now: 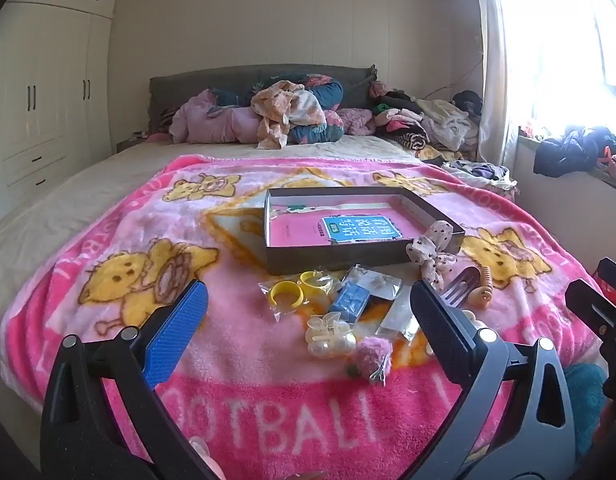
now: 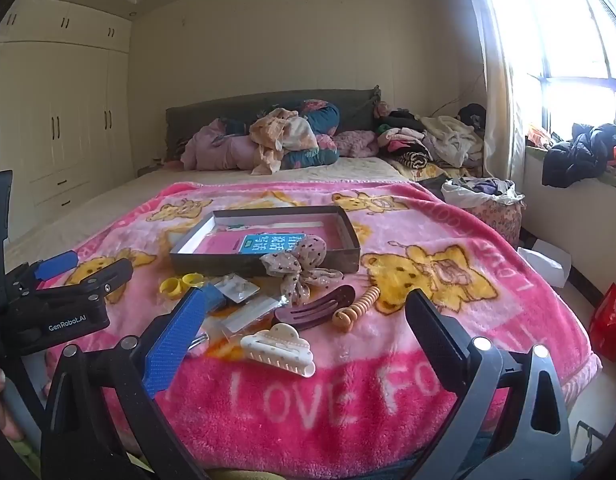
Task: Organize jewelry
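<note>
A shallow dark box (image 1: 339, 259) (image 2: 264, 267) with a pink lining lies on the pink bear blanket (image 1: 268, 412). In front of it are scattered yellow rings in a bag (image 1: 288, 294) (image 2: 180, 284), a dotted bow (image 1: 431, 252) (image 2: 300, 264), a brown hair clip (image 2: 315, 308), an orange spiral tie (image 2: 357, 308), a cream claw clip (image 2: 278, 350), a pearly clip (image 1: 327, 332) and a pink pompom clip (image 1: 373, 356). My left gripper (image 1: 308, 288) (image 2: 88, 268) hovers open short of the pile. My right gripper (image 2: 305, 295) is open too, nothing between its fingers.
Pillows and heaped clothes (image 1: 284, 116) fill the head of the bed. A wardrobe (image 1: 44, 100) stands at the left. At the right are a bright window, a sill with dark clothes (image 2: 575, 156), a cloth-filled basket (image 2: 487, 200) and a red bag (image 2: 609, 320) on the floor.
</note>
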Tool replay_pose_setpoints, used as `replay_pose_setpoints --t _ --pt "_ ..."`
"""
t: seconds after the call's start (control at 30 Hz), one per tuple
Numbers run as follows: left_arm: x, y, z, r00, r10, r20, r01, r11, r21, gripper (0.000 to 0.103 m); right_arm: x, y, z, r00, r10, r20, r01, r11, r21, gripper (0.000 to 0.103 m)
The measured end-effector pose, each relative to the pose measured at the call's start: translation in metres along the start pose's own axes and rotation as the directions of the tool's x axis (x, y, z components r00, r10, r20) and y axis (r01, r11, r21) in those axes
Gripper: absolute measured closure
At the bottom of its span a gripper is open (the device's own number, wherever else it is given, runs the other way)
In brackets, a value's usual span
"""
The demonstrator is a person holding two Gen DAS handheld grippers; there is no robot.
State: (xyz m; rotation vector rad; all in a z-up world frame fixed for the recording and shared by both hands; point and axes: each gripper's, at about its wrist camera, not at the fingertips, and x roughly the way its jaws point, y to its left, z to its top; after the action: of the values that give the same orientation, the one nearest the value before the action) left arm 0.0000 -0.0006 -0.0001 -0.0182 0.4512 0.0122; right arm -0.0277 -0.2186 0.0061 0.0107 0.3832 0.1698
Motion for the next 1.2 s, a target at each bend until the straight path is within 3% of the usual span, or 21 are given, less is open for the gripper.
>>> replay_pose_setpoints --t 1.2 --pt "-0.0002 0.0001 0.0 1.0 0.001 0.007 -0.001 1.0 0.005 0.01 -0.0053 0.0054 0.0025 1.0 0.006 0.003 -0.006 1.0 0.002 0.006"
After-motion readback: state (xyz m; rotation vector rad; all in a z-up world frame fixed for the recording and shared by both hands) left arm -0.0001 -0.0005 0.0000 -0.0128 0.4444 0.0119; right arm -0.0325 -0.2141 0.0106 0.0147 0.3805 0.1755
